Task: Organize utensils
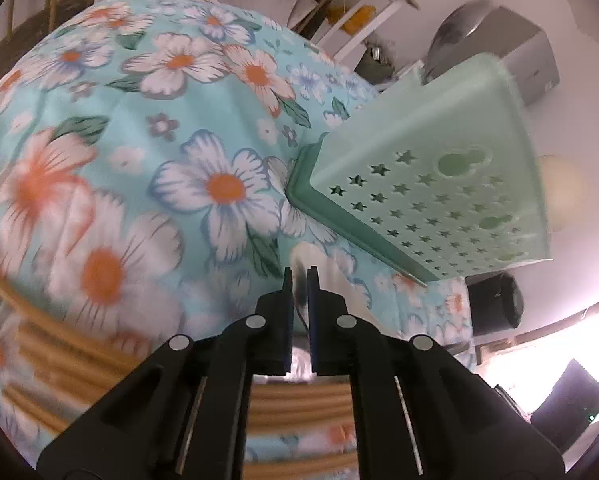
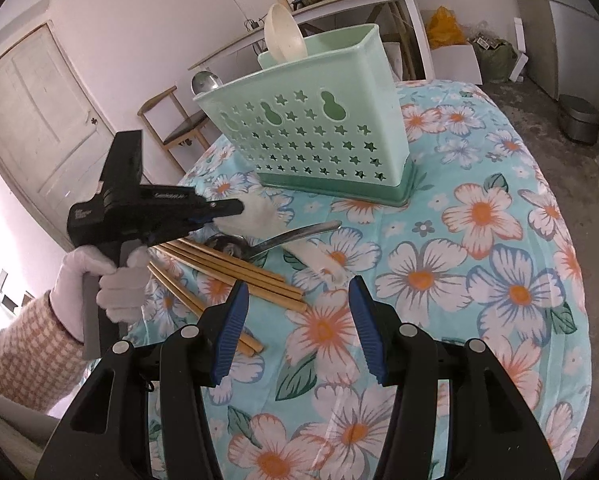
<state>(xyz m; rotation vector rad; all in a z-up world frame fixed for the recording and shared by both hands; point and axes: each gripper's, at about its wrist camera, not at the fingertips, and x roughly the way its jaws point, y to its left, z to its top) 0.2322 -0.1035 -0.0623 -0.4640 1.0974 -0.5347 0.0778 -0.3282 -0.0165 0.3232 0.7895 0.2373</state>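
A mint-green utensil holder (image 2: 331, 136) with star holes stands on the floral tablecloth; a cream spoon (image 2: 284, 34) and a metal spoon (image 2: 205, 80) stick out of it. It also shows in the left wrist view (image 1: 431, 176). My left gripper (image 2: 219, 214) is shut on a white plastic spoon (image 2: 259, 210), held above the cloth left of the holder; its jaws (image 1: 299, 276) pinch the spoon handle. Several wooden chopsticks (image 2: 235, 276), a metal ladle (image 2: 283, 236) and another white spoon (image 2: 323, 264) lie on the cloth. My right gripper (image 2: 297, 304) is open and empty above them.
The round table's edge (image 2: 571, 280) drops off at the right. A wooden chair (image 2: 175, 120) stands behind the table, a shelf (image 2: 339, 0) along the back wall, a metal bin (image 2: 579, 120) on the floor at the right.
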